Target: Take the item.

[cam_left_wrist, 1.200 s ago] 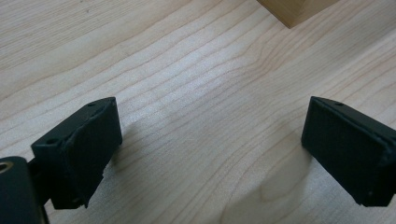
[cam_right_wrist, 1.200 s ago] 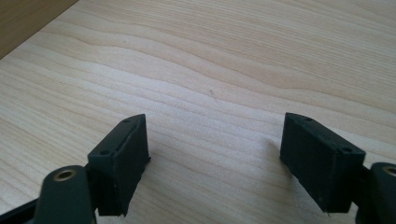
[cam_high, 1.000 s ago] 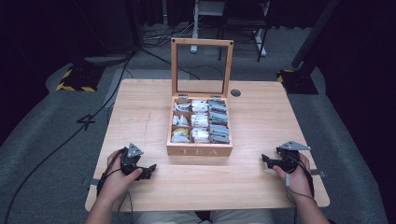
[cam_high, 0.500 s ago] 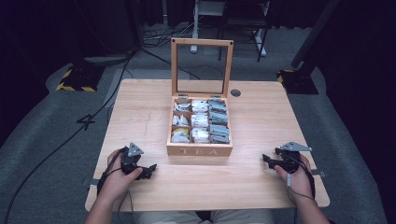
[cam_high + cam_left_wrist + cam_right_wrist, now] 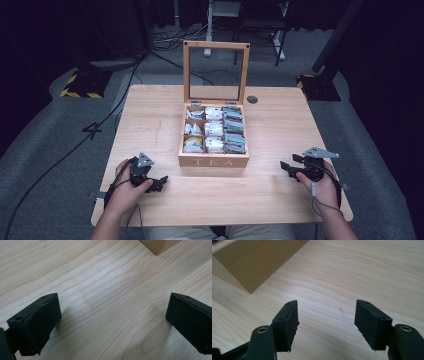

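A wooden tea box (image 5: 214, 161) marked TEA stands mid-table, its glass lid (image 5: 216, 46) upright, its compartments full of tea bags (image 5: 214, 130). My left gripper (image 5: 159, 182) rests low at the front left, left of the box; its jaws are wide open over bare wood (image 5: 112, 322), with the box corner (image 5: 157, 245) ahead. My right gripper (image 5: 289, 167) sits at the front right, pointing toward the box. Its jaws (image 5: 327, 322) have just been closing a little and still stand apart with nothing between them. The box side (image 5: 254, 260) lies ahead to the left.
The light wood table (image 5: 280, 125) has a round cable hole (image 5: 252, 99) behind the box. Dark floor, cables and stands surround it. Bare wood lies between each gripper and the box.
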The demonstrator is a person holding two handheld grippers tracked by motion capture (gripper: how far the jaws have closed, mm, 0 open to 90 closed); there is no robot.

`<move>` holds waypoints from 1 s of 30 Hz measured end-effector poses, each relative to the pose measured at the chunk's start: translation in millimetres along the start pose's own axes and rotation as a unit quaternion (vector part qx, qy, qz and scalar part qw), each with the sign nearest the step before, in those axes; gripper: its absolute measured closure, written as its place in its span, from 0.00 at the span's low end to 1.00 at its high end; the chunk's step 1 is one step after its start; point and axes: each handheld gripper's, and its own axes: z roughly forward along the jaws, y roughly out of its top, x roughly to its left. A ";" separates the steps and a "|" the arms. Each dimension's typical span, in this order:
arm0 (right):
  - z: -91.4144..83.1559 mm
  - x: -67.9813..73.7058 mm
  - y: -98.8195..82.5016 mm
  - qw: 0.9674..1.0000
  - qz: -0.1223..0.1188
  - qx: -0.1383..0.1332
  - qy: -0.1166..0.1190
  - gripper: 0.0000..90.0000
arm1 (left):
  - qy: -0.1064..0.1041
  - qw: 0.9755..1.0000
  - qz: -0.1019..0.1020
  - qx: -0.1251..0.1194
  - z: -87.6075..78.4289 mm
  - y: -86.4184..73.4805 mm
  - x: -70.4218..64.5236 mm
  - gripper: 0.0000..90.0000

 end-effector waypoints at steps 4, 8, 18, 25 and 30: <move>-6.4 4.5 14.6 1.000 -0.002 -0.013 0.014 0.41 | -0.001 1.000 -0.001 -0.003 1.4 1.0 1.0 0.00; -8.8 8.3 26.8 1.000 -0.003 -0.015 0.025 0.42 | -0.002 1.000 -0.004 -0.003 2.7 2.3 1.8 0.00; -7.3 21.5 58.0 0.999 -0.020 -0.016 0.047 0.42 | -0.002 1.000 -0.002 0.000 3.4 3.8 2.9 0.00; -1.1 37.1 80.9 0.997 -0.042 -0.016 0.064 0.42 | -0.001 1.000 -0.002 0.000 3.4 3.8 2.9 0.00; 7.2 50.4 95.0 0.995 -0.059 -0.014 0.081 0.43 | -0.002 1.000 -0.003 -0.001 3.4 3.8 2.9 0.00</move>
